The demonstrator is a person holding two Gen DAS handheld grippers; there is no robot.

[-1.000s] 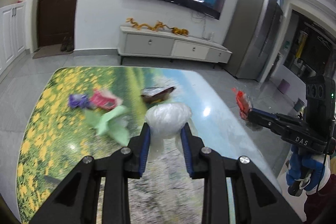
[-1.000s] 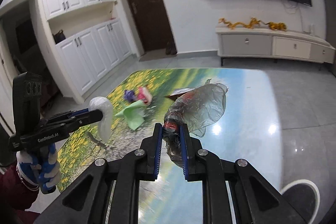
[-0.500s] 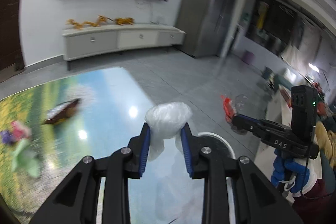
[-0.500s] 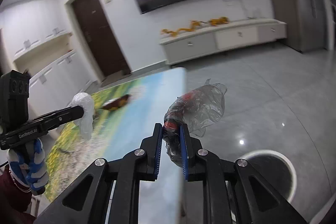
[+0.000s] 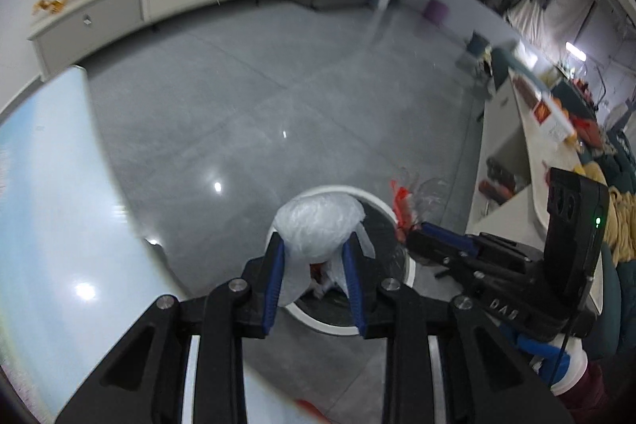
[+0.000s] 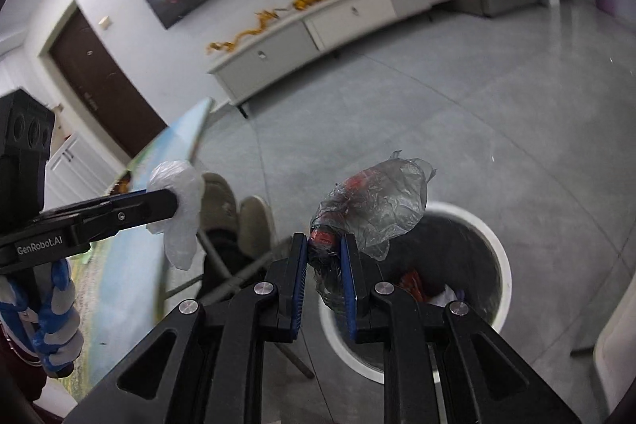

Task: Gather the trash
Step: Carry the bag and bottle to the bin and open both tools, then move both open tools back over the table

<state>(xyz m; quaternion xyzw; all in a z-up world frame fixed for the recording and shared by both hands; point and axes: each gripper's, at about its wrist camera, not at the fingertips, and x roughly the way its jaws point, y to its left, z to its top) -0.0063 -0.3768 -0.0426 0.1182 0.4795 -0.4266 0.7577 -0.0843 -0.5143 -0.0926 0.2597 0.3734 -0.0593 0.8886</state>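
Observation:
My left gripper [image 5: 314, 249] is shut on a crumpled white plastic wad [image 5: 320, 227] and holds it above a round white-rimmed trash bin [image 5: 411, 273] on the floor. My right gripper [image 6: 325, 245] is shut on a clear crumpled plastic bag with red scraps inside [image 6: 373, 205], held above the bin [image 6: 503, 257], which holds some trash. The right gripper [image 5: 417, 237] with its bag [image 5: 403, 203] shows in the left wrist view at the bin's right. The left gripper [image 6: 175, 201] with the white wad [image 6: 179, 197] shows in the right wrist view.
The table with the printed landscape top [image 5: 47, 185] lies to the left, its edge [image 6: 179, 138] near the bin. A white TV cabinet [image 6: 326, 22] stands along the far wall. A counter with clutter [image 5: 532, 130] is at the right. Shoes [image 6: 234, 209] stand by the bin.
Both grippers have swung right, away from the table, and tilted down. The bin now lies under both held pieces of trash. Both grips are unchanged.

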